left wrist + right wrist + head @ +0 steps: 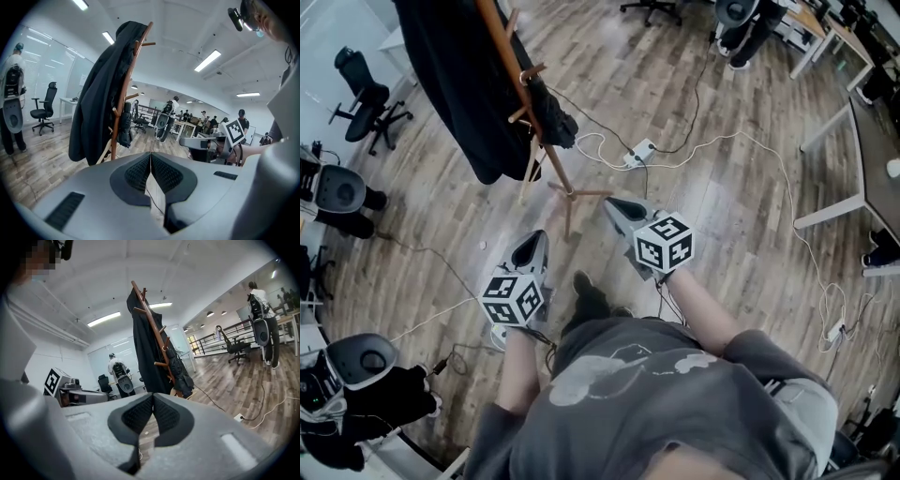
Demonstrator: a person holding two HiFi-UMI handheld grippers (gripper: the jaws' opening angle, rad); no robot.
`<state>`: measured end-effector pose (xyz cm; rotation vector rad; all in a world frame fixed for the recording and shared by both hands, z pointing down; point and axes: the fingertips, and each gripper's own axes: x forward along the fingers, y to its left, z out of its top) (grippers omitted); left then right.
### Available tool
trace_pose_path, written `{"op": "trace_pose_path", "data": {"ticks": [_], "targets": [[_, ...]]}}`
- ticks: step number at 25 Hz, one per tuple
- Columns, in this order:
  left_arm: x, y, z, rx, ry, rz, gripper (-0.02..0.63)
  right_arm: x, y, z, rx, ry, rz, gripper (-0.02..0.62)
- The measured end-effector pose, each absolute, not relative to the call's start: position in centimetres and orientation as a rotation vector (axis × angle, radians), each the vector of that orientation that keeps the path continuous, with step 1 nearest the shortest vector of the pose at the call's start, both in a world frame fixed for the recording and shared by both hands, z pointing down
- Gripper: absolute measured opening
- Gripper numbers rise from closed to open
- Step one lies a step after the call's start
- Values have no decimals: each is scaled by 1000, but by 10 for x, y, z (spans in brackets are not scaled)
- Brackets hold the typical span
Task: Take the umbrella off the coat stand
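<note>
The wooden coat stand (546, 141) leans across the upper left of the head view, with a black coat (455, 84) draped over it. A folded black umbrella (551, 114) hangs from a peg beside the pole. My left gripper (539, 236) and right gripper (612, 202) are both held short of the stand's base, apart from it, jaws shut and empty. In the left gripper view the stand (123, 101), coat (96, 108) and umbrella (125, 125) are ahead beyond the shut left gripper (151, 155). In the right gripper view the umbrella (181, 369) hangs right of the coat (143, 350), past the shut right gripper (153, 398).
A white power strip (639, 152) and trailing cables lie on the wood floor right of the stand. White desks (848, 122) stand at the right, office chairs (366, 105) at the left. A person (11, 101) stands at the far left; others are further back (168, 115).
</note>
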<state>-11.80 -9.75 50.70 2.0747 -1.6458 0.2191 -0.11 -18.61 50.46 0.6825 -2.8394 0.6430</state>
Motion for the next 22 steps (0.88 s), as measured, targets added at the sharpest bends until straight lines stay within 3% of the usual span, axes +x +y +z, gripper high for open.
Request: {"op": "trace_pose_path", "data": {"ticks": [9,11,14,19,22], "targets": [[-188,-174,494,2166,-1590,237,6,-70,-258,490,751,-2846,601,0],[-205,-185,496,2162,-1586,232,6,-82,-270,491,771,-2835,599,87],[-228,-199,497,2168,-1578,217,6,-100,-286,497,793,-2801,591,139],[-259,-214,499,2184,-1560,200,6,-131,-304,510,802,-2744,679,361],[-269,-224,496,2199,-1541,197,6,-143,-316,508,838,-2736,668,403]]}}
